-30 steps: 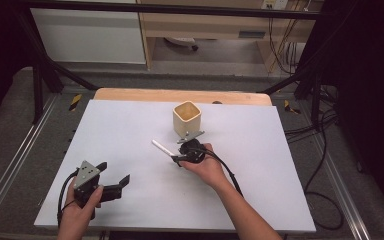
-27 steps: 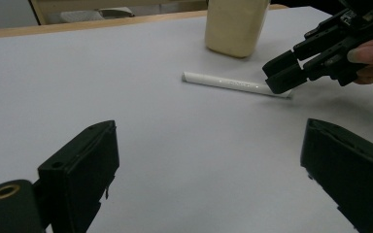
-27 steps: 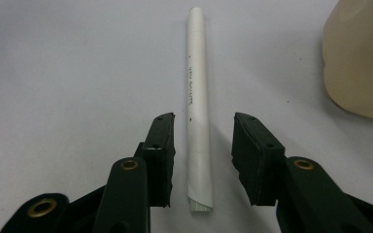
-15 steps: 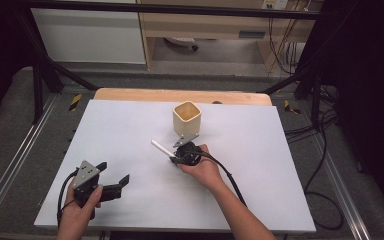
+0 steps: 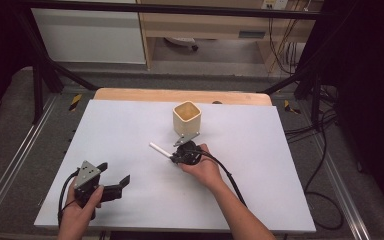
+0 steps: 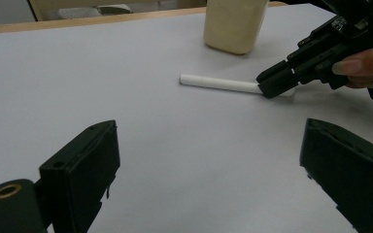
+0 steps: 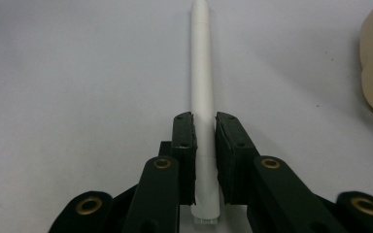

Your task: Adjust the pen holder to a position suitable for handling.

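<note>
the white stick [image 7: 201, 97] lies flat on the bench [image 5: 110, 130] just in front of the cream cup [image 5: 186, 118]. it has just been clamped at its near end by the right gripper [image 7: 205, 145], whose jaws were closing. it is judged light, stiff, perhaps brittle. the left gripper [image 6: 209, 174] is held open, well apart from the cup, with bare bench all round.

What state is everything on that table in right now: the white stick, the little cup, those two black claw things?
white stick: lying flat on the table, one end pinched.
right gripper: jaws just closed on the stick's near end.
left gripper: jaws wide open, nothing between them.
beige cup: upright, open top, apart from the stick.
</note>
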Demonstrator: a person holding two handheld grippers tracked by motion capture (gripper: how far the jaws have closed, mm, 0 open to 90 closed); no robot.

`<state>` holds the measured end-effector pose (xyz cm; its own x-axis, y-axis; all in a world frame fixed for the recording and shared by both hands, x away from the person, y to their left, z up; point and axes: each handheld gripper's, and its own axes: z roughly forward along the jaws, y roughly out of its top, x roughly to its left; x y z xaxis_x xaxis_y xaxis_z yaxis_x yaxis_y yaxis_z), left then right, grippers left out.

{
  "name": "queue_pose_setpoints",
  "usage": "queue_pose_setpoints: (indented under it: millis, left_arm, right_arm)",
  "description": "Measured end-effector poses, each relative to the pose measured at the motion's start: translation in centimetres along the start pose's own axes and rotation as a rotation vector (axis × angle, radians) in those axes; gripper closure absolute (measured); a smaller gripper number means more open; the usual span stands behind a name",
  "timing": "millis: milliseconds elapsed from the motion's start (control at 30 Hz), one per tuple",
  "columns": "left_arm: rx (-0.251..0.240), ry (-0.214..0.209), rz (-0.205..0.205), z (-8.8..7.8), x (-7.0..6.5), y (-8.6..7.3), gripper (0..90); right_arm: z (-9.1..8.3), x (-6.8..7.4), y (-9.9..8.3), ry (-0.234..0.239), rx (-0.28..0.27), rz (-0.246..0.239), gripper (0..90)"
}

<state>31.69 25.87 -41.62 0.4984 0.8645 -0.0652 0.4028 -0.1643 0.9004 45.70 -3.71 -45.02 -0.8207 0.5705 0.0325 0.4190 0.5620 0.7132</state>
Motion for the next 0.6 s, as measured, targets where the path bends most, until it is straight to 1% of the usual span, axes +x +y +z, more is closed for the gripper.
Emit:
queue_pose_setpoints:
  millis: [33,67,367,433,600]
  left_arm:
    - [0.000,-0.001,0.001,0.0,0.0,0.0,7.7]
    - [0.000,-0.001,0.003,0.1,-0.1,0.0,7.7]
    - [0.004,-0.002,0.020,0.2,-0.3,0.0,7.7]
    - [0.005,-0.005,0.023,0.3,-0.4,0.0,7.7]
    - [0.009,-0.006,0.030,0.3,-0.5,0.0,7.7]
  right_arm:
    - [0.0,0.0,0.0,0.000,0.000,0.000,78.9]
    - [-0.3,0.0,0.0,0.002,0.012,-0.012,78.9]
    - [-1.5,0.2,0.3,0.006,0.018,-0.011,78.9]
    - [-1.9,0.3,0.4,0.011,0.026,-0.027,78.9]
    - [-2.5,0.6,0.6,0.017,0.028,-0.041,78.9]
